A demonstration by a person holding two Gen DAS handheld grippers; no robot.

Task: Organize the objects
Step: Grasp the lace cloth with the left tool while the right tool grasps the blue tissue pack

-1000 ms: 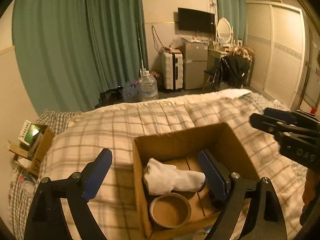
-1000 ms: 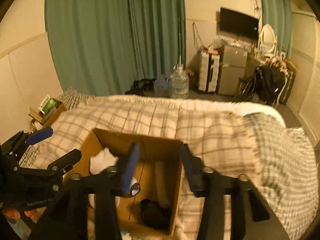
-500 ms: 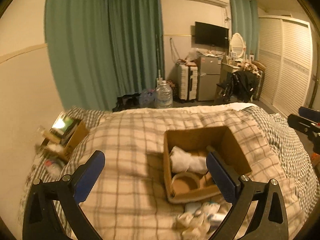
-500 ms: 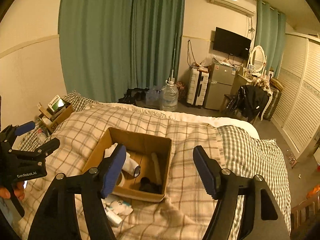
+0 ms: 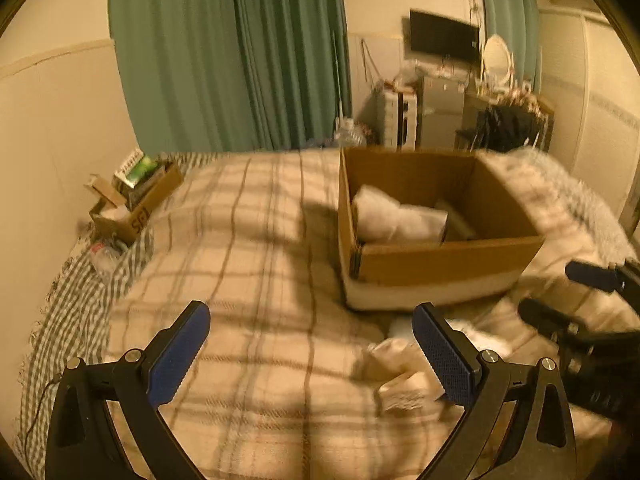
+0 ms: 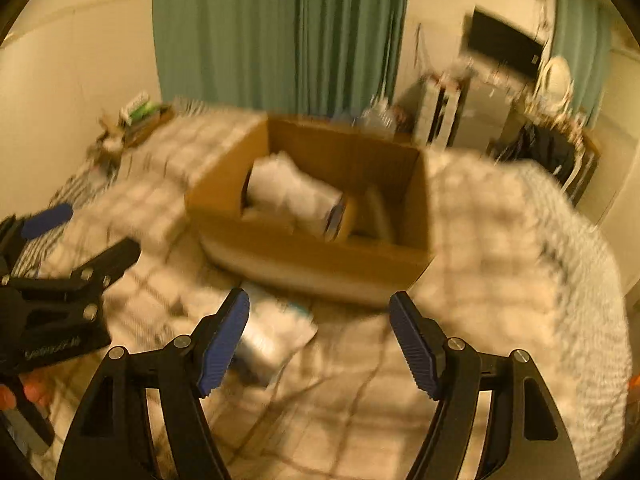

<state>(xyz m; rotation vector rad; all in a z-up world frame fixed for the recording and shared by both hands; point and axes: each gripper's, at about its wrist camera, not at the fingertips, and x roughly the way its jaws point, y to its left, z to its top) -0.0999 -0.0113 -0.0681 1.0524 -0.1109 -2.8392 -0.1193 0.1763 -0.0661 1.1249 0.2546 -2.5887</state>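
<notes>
1. While both views are smeared with motion blur, I can still read the main thing: the cardboard box (image 5: 440,268) sits on the bed (image 5: 248,240), on its plaid blanket, ahead of both tools.
2. My left gripper (image 5: 310,356) has its jaws spread wide apart with nothing between them, only blanket below. Its jaws have just been opening.
3. My right gripper (image 6: 320,344) also has its jaws apart and empty, and they too have just been opening; the box stands just beyond their tips.
4. Inside the box I see a white bundle of cloth (image 6: 292,192) lying toward the left wall, with a pale cylinder-like item (image 6: 378,212) beside it (too blurred to name).
5. On the blanket in front of the box lie crumpled light-coloured items (image 5: 404,368), near the left gripper's right finger, and in the right view a white packet (image 6: 276,332) just beside the right gripper's left finger.
6. From the left view the right gripper shows at the right edge; from the right view the left gripper shows at the left edge, with a hand (image 6: 24,394) under it.
7. A second, smaller carton (image 5: 132,204) of odds and ends rests at the bed's far left, against the wall.
8. Green curtains (image 5: 240,56) hang behind the bed.
</notes>
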